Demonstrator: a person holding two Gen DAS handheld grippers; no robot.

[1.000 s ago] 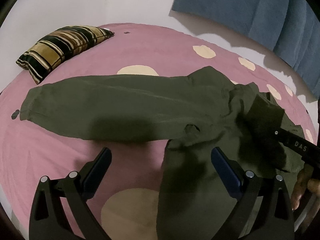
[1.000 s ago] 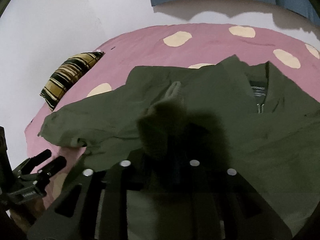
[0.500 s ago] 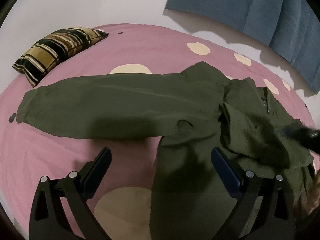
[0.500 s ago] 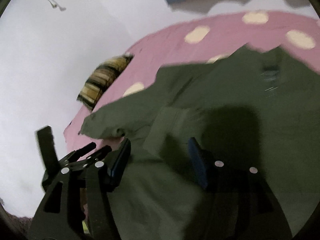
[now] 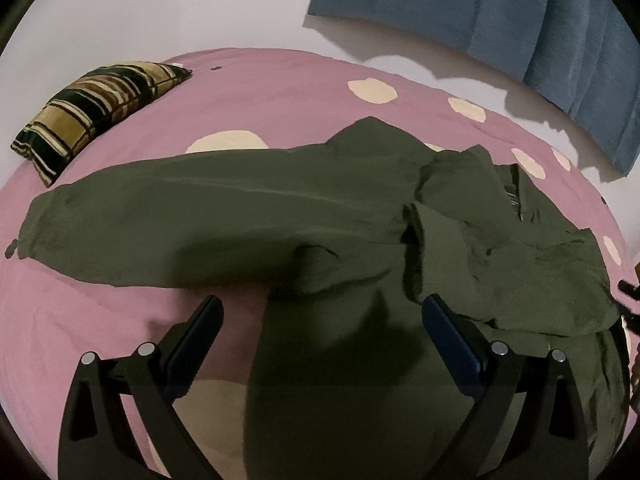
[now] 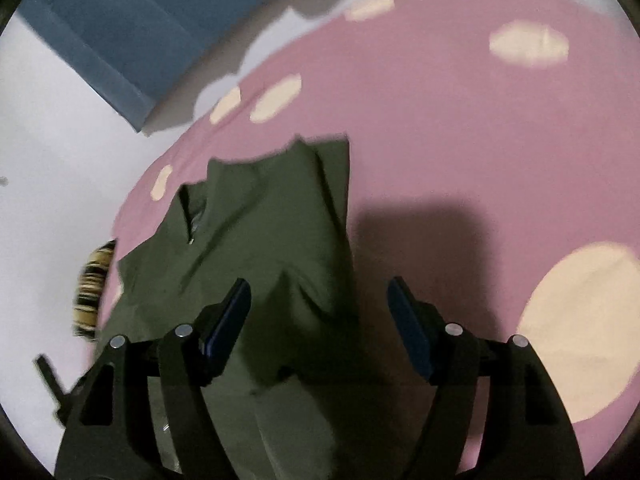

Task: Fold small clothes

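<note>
Your olive-green jacket [image 5: 248, 216] lies limp on the pink bedsheet [image 5: 280, 80] with its cream oval spots; one long sleeve stretches flat to the left, while the other side is folded over the matte, creased body. Your left tool [image 5: 320, 316] hangs released above the hem, nothing pinched. Your right tool [image 6: 318, 300] is spreading its jaws, with cloth below them but ungripped. A striped, plump pillow [image 5: 96, 104] sits at the bed's far corner.
</note>
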